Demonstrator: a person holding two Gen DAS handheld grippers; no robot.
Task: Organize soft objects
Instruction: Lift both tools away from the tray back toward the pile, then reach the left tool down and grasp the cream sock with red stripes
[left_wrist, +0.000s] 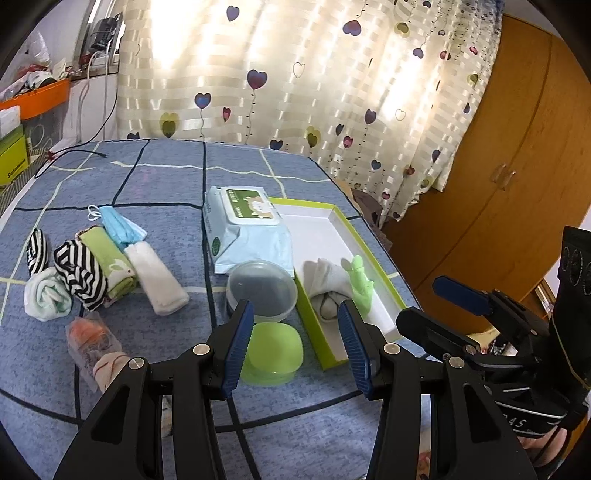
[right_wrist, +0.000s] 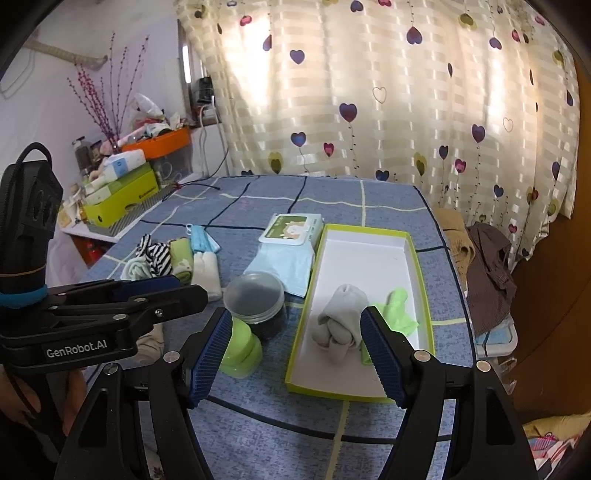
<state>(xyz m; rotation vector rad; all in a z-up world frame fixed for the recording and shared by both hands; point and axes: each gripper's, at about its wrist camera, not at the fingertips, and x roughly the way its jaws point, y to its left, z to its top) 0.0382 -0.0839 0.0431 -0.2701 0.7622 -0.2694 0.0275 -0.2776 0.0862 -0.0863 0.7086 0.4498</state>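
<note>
A green-rimmed box (left_wrist: 317, 229) (right_wrist: 369, 258) lies on the blue checked cloth and holds a rolled grey sock (left_wrist: 325, 280) (right_wrist: 341, 314) and a light green cloth (left_wrist: 360, 280) (right_wrist: 397, 306). To its left lies a pile of soft things: a striped roll (left_wrist: 81, 277), a green towel (left_wrist: 107, 254), a white cloth (left_wrist: 155, 277), blue masks (left_wrist: 118, 225) and a white-mint roll (left_wrist: 46, 295). My left gripper (left_wrist: 295, 332) (right_wrist: 192, 290) hovers open and empty over the near edge, above a green lid (left_wrist: 273, 350). My right gripper (right_wrist: 295, 350) (left_wrist: 421, 306) is open and empty, short of the box's near end.
A wet-wipes pack (left_wrist: 251, 229) and a round lidded tub (left_wrist: 262, 288) sit between the pile and the box. A plastic packet (left_wrist: 92, 343) lies near the front left. A clothes heap (right_wrist: 487, 266) hangs off the table's right side, and a wardrobe (left_wrist: 498, 166) stands beyond.
</note>
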